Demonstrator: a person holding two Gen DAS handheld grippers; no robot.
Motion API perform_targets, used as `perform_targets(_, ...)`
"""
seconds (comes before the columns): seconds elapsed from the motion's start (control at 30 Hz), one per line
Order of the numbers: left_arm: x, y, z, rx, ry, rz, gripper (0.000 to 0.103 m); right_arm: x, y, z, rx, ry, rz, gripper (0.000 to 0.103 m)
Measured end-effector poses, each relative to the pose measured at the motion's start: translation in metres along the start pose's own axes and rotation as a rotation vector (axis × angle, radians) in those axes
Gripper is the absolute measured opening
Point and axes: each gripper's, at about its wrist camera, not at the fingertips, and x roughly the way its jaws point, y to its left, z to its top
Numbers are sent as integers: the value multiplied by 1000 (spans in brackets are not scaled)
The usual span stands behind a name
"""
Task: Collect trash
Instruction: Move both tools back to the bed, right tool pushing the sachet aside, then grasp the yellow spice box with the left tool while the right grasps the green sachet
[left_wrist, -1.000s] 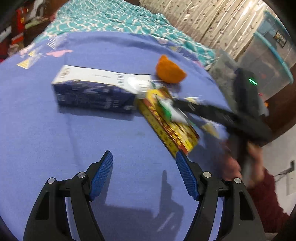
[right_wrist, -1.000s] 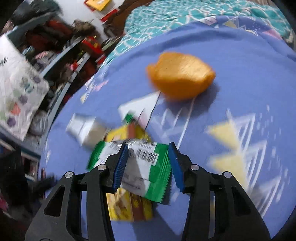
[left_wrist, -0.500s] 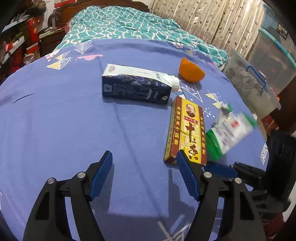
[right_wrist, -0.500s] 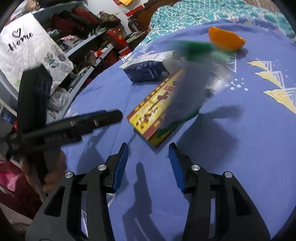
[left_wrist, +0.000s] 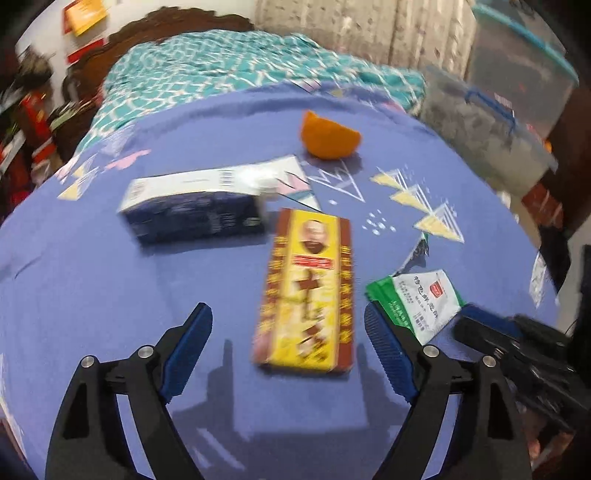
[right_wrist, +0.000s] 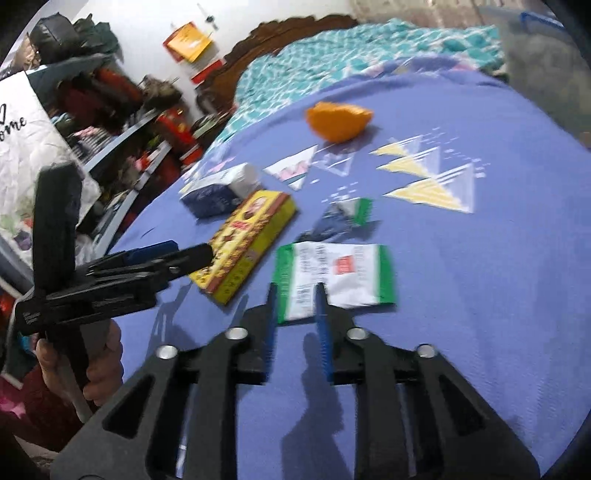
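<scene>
I see the green-and-white wrapper lying flat on the purple bedsheet, just ahead of my right gripper; its jaws have just been opening and stand apart, nothing pinched. At the wrapper's ten o'clock lies the yellow box, framed by my left gripper, jaws spread wide after opening, untouched. Past it rests the blue carton; the orange peel sits at twelve o'clock, farthest off.

Layout on the bed

Flat box at centre; carton at 10 o'clock, peel at 12, wrapper at 3.
</scene>
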Motion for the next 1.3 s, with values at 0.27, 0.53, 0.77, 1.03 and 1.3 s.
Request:
perform_targets(0.27,24,-8,-12,47,28,106,58,-8,-16,3,19,-49,-108,80)
perform_targets(0.53,-15,37,-62,-27,3,212,58,24,-4,12,-8,13,-144,80)
perform_targets(0.77,-45,101,-94,-215,0,307,58,46,32,8,-122,48,-179,81)
perform_targets(1.03,-63,145,-112,-331,-29,360,58,67,80,-5,-309,102,-226,81)
perform_targets(1.3,-68,154,-122,-346,-55,364,58,51,96,-10,-365,54,-261,81)
